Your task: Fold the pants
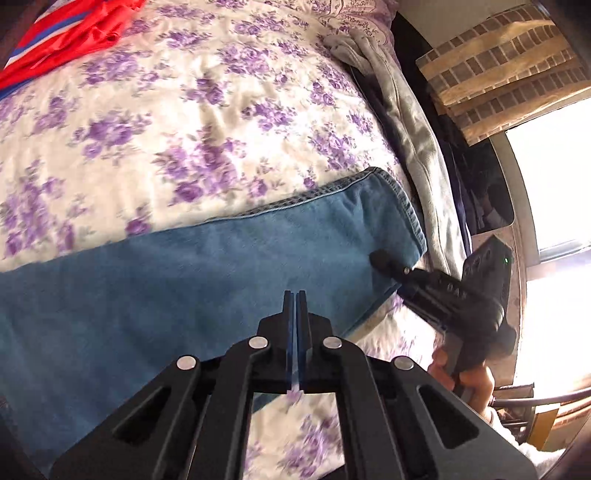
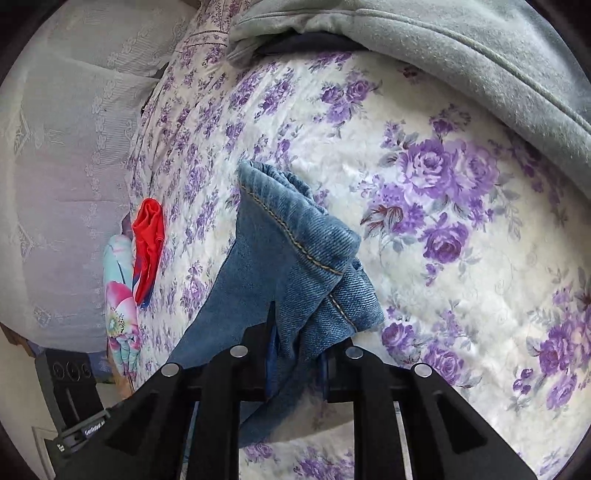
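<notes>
Blue denim pants (image 1: 184,280) lie across the flowered bedspread (image 1: 184,129), with one leg's stitched hem (image 1: 402,206) at the right. Above the denim, my left gripper (image 1: 295,295) is shut, its fingers pressed together with nothing visible between them. In the left wrist view my right gripper (image 1: 388,264) rests at the hem corner, held by a person's hand (image 1: 469,376). In the right wrist view the right gripper (image 2: 299,343) is shut on the pants (image 2: 295,251). The hem end is bunched and lifted between its fingers (image 2: 271,325).
A red garment (image 1: 74,29) (image 2: 147,240) and a colourful flowered cloth (image 2: 122,306) lie at the bed's far side. A grey fleece garment (image 1: 406,129) (image 2: 461,55) runs along the bed edge. A bright window (image 1: 554,184) and brick-patterned panel (image 1: 498,66) lie beyond it. A lace curtain (image 2: 55,147) hangs at the left.
</notes>
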The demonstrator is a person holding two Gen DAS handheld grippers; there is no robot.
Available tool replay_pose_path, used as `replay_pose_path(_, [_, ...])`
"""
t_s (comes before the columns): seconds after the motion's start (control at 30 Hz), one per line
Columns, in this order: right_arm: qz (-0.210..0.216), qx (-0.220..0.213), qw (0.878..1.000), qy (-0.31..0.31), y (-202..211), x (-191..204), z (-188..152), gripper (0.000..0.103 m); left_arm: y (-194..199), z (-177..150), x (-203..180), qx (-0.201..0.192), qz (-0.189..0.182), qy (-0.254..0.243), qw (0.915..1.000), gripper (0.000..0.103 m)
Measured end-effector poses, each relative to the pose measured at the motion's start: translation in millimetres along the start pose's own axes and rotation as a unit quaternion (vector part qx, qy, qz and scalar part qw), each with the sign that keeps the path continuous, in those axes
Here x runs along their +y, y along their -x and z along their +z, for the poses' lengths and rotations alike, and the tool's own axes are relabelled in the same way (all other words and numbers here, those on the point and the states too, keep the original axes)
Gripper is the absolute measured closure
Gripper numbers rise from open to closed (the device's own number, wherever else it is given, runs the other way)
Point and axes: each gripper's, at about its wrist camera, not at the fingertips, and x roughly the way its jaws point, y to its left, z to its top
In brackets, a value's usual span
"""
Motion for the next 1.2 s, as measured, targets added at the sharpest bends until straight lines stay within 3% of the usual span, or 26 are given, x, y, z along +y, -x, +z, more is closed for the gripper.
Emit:
replay_pose_path(0.2, [-0.020, -0.010, 0.999, 0.032, 6.9, 10.4, -7.6, 0.085, -72.2, 10.0, -16.0, 0.047, 0.027, -0.002, 0.9985, 0.103])
replay_pose_path(0.23, [-0.027, -0.009, 0.999, 0.038, 6.4, 12.7, -9.3, 0.085, -76.6, 7.8, -13.6, 0.041, 0.027, 0.005, 0.9988, 0.103])
replay_pose_path(0.37, [-0.043, -0.020, 0.997, 0.055, 9.9, 20.4, -12.1, 0.085, -69.8, 2.0, -7.8, 0.043, -0.002, 0.025, 0.9988, 0.103])
replay_pose_path(0.57, [-0.062, -0.022, 0.996, 0.062, 8.0, 26.1, -13.3, 0.085, -58.2, -33.2, -5.0, 0.044, -0.010, 0.017, 0.9988, 0.103])
replay_pose_path(0.73, [-0.084, -0.026, 0.990, 0.109, 11.6, 49.5, -16.9, 0.086, -55.3, -31.5, -1.5, 0.044, -0.013, 0.022, 0.9987, 0.102])
replay_pose_path(0.83, [-0.090, -0.039, 0.978, 0.182, 22.6, 84.9, -22.5, 0.086, -26.3, -34.0, 1.9, 0.019, -0.002, 0.019, 0.9996, 0.102])
replay_pose_path(0.93, [-0.100, -0.047, 0.952, 0.287, 30.2, 129.6, -39.4, 0.086, 23.1, -47.9, 26.7, -0.023, 0.005, 0.038, 0.9990, 0.102])
replay_pose_path(1.03, [-0.102, -0.042, 0.908, 0.403, 27.8, 175.2, -70.9, 0.086, 73.6, -72.3, 81.9, -0.061, 0.051, 0.094, 0.9924, 0.102])
replay_pose_path(1.1, [-0.116, -0.034, 0.863, 0.490, 16.8, 203.2, -101.9, 0.086, 106.3, -90.8, 124.4, -0.088, 0.096, 0.142, 0.9814, 0.102])
replay_pose_path(1.2, [-0.143, -0.018, 0.779, 0.610, -10.7, 230.8, -155.3, 0.086, 136.3, -112.5, 177.7, -0.109, 0.153, 0.190, 0.9638, 0.102])
